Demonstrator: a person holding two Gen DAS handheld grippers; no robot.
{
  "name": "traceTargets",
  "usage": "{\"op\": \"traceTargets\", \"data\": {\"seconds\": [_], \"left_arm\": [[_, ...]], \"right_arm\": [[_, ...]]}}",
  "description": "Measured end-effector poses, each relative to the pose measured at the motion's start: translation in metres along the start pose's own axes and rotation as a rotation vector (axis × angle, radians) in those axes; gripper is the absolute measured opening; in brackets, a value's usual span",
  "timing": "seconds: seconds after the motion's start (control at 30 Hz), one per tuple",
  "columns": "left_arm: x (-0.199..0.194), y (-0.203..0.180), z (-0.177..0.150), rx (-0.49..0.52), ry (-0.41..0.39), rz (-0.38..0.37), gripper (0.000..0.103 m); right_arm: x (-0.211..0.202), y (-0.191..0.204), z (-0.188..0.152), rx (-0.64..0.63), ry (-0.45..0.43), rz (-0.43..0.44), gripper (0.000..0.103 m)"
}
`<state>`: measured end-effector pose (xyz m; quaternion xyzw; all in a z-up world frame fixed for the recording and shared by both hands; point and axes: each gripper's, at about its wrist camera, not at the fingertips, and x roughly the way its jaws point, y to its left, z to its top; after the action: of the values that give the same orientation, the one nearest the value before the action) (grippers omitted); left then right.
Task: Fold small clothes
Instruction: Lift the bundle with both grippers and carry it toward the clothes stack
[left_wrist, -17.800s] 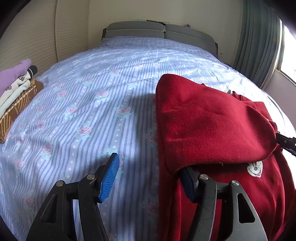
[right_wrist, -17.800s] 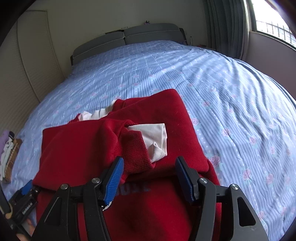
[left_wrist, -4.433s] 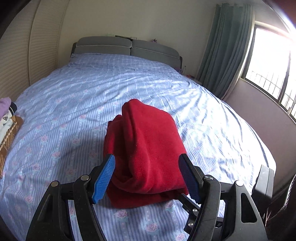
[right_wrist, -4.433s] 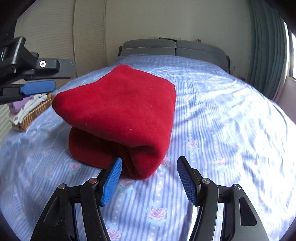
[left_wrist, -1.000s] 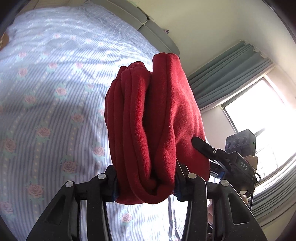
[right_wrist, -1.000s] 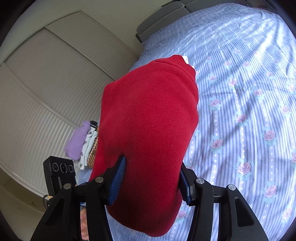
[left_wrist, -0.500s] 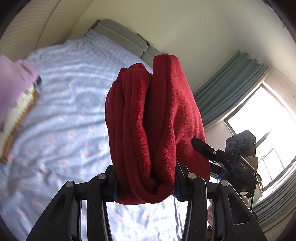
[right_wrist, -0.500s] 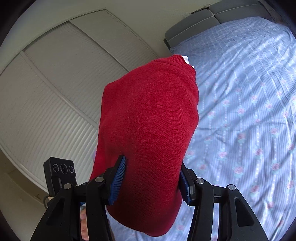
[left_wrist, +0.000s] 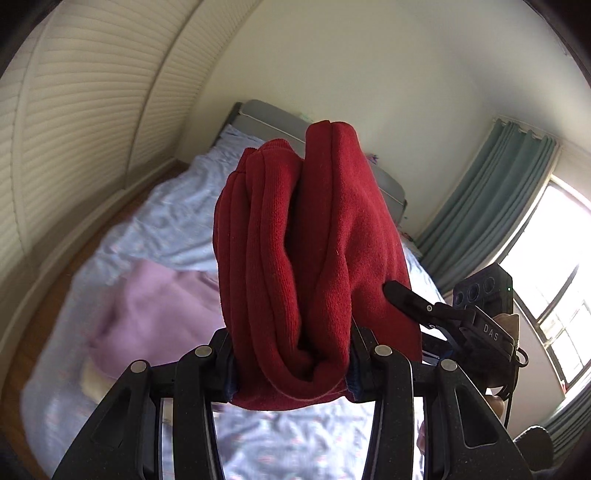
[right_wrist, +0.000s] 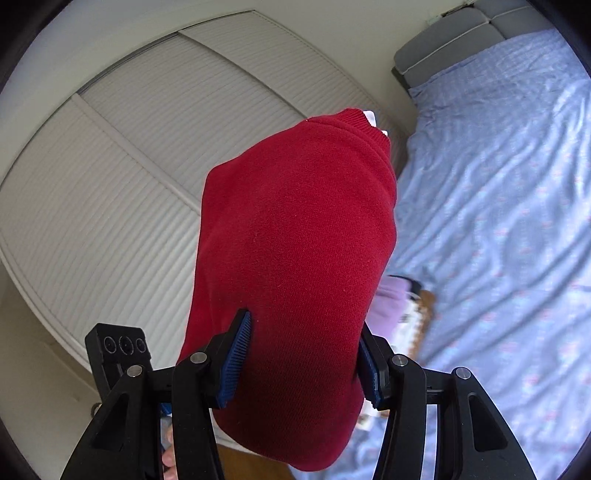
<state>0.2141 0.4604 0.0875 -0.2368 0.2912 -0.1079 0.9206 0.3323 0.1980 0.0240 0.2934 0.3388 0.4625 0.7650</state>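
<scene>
The folded red sweater (left_wrist: 303, 258) is held in the air between both grippers. My left gripper (left_wrist: 291, 369) is shut on one end of the bundle, where the folded layers show. My right gripper (right_wrist: 303, 354) is shut on the other side of the red sweater (right_wrist: 295, 251), its blue pads (right_wrist: 236, 358) pressed into the cloth. The right gripper also shows in the left wrist view (left_wrist: 443, 314) at the right of the bundle. A folded lilac garment (left_wrist: 155, 310) lies below, at the bed's left edge.
The bed (right_wrist: 498, 184) with its blue flowered sheet lies below and to the right. A woven basket (right_wrist: 417, 328) with the lilac clothes sits at its edge. Slatted wardrobe doors (right_wrist: 129, 184) stand at the left. A wooden floor strip (left_wrist: 44, 295) runs beside the bed.
Both grippers have carried the red bundle to the left, toward the bed's edge. The lilac pile and the wardrobe doors have come closer into view. The grip has not changed.
</scene>
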Motion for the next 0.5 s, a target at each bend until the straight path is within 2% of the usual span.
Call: {"op": "traceTargets", "data": {"seconds": [0.13, 0.33, 0.4, 0.5], "left_arm": [[-0.001, 0.044, 0.008, -0.022, 0.02, 0.044, 0.043], [0.039, 0.11, -0.009, -0.106, 0.111, 0.076, 0.043], [0.052, 0.126, -0.023, -0.132, 0.13, 0.065, 0.044], [0.057, 0.139, -0.033, -0.161, 0.108, 0.023, 0.045]], "right_arm": [[0.057, 0.007, -0.007, 0.04, 0.036, -0.001, 0.053], [0.127, -0.03, -0.032, 0.18, 0.133, -0.09, 0.053], [0.141, -0.042, -0.04, 0.214, 0.15, -0.123, 0.054], [0.147, -0.044, -0.043, 0.181, 0.147, -0.146, 0.055]]}}
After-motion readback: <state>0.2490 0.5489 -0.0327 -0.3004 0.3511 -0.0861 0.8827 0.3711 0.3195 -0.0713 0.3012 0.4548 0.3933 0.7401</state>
